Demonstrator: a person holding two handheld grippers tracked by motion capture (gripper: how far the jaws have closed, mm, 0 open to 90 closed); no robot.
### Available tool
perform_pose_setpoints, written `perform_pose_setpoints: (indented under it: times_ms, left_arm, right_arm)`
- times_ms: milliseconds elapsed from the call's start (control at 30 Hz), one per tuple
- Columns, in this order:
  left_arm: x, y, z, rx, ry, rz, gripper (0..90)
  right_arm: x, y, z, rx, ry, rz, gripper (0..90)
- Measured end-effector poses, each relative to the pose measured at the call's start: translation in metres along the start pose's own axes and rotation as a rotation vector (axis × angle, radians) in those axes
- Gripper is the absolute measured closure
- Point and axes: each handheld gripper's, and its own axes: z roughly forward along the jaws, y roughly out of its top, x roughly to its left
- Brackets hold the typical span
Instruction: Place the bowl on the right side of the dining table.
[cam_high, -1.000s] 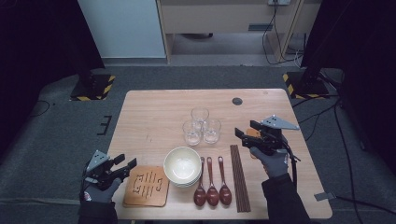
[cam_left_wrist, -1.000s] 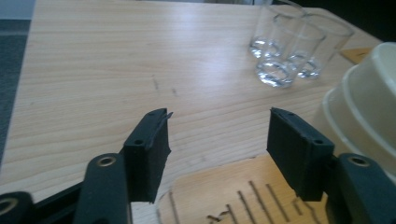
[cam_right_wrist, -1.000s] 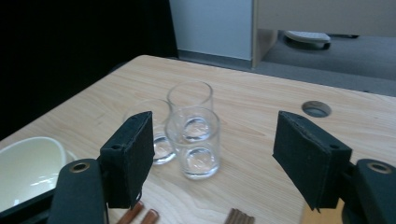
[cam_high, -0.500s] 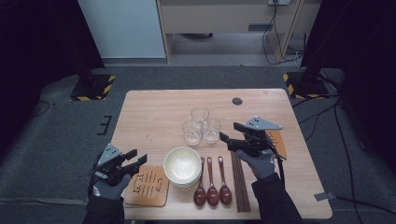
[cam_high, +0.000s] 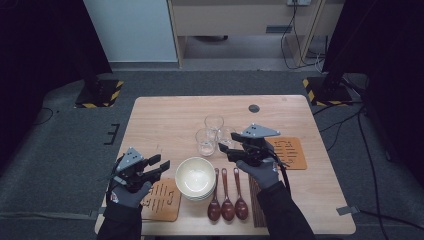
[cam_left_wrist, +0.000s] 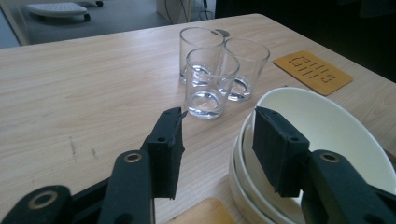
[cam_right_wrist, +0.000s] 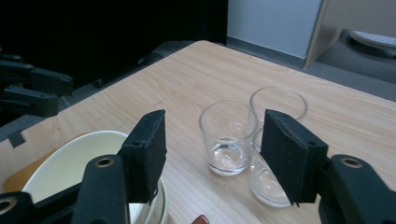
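The bench is laid out like a place-setting kit: three clear tumblers cluster touching one another near its middle, a stack of cream bowls sits just in front of them, three dark wooden spoons lie side by side with their bowls toward the person, and dark chopsticks lie parallel beside the spoons. One orange coaster rests to the right of the tumblers, another at the near left by the bowls, probably marking the two seats to be set. The right gripper hangs just beside the tumbler cluster at its right; in the right gripper view the nearest tumbler stands beyond the gap between its jaws, not yet between them, so nothing is held. Its jaws have just been closing and now stand at a middling gap, likely narrowing toward a tumbler's width. The left gripper floats above the bench's left part, aimed toward the bowls; in the left gripper view the rim of the bowl stack lies right by one jaw, with the closest tumbler farther ahead. Its jaws have also just been closing, half-narrowed and empty, probably readying to pinch the top bowl's rim.
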Motion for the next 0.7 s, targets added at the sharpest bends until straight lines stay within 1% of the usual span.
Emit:
perform_pose_setpoints:
  times_ms: [200, 433, 600, 700]
  left_arm:
    - [-0.007, 0.004, 0.010, 0.018, -0.018, 0.028, 56.1]
    - [-0.011, 0.000, 0.022, 0.047, -0.058, 0.033, 60.2]
    - [-0.013, -0.001, 0.028, 0.069, -0.080, 0.037, 63.7]
    - [-0.015, 0.000, 0.032, 0.084, -0.089, 0.039, 66.6]
  right_arm:
    - [0.008, -0.002, 0.017, 0.031, 0.023, -0.014, 43.1]
    - [0.016, -0.009, 0.035, 0.073, 0.041, -0.036, 45.6]
    - [0.021, -0.013, 0.044, 0.094, 0.063, -0.036, 48.4]
    - [0.024, -0.018, 0.051, 0.117, 0.078, -0.039, 49.8]
